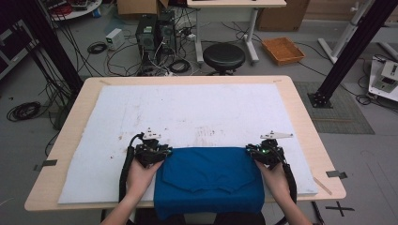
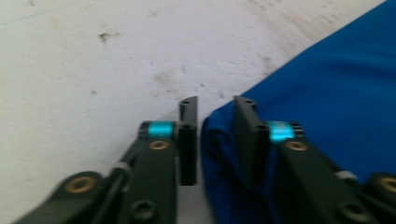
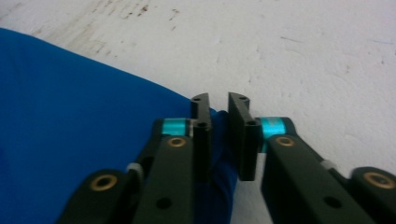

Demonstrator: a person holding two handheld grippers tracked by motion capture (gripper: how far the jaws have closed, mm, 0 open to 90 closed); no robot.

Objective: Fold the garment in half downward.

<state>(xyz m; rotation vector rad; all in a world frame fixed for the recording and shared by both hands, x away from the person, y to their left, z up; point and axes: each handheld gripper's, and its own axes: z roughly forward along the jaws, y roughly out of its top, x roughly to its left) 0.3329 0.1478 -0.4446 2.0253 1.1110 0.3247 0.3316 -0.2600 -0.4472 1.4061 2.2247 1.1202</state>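
A blue cloth [image 1: 209, 176], folded, lies at the near middle of the white mat [image 1: 187, 108], and its front part hangs over the table's near edge. My left gripper [image 1: 162, 152] is at the cloth's far left corner. In the left gripper view that gripper [image 2: 215, 105] has its jaws drawn close with a bunched fold of the blue cloth [image 2: 327, 84] between them. My right gripper [image 1: 253, 152] is at the far right corner. In the right gripper view it [image 3: 218, 100] pinches the cloth's [image 3: 70, 116] edge between narrow jaws.
The stained white mat covers most of the wooden table [image 1: 300, 108], bare beyond the cloth. Behind the table stand a black stool [image 1: 224, 56], computer cases [image 1: 155, 33] and loose cables on the floor. A black frame post [image 1: 347, 51] rises at the right.
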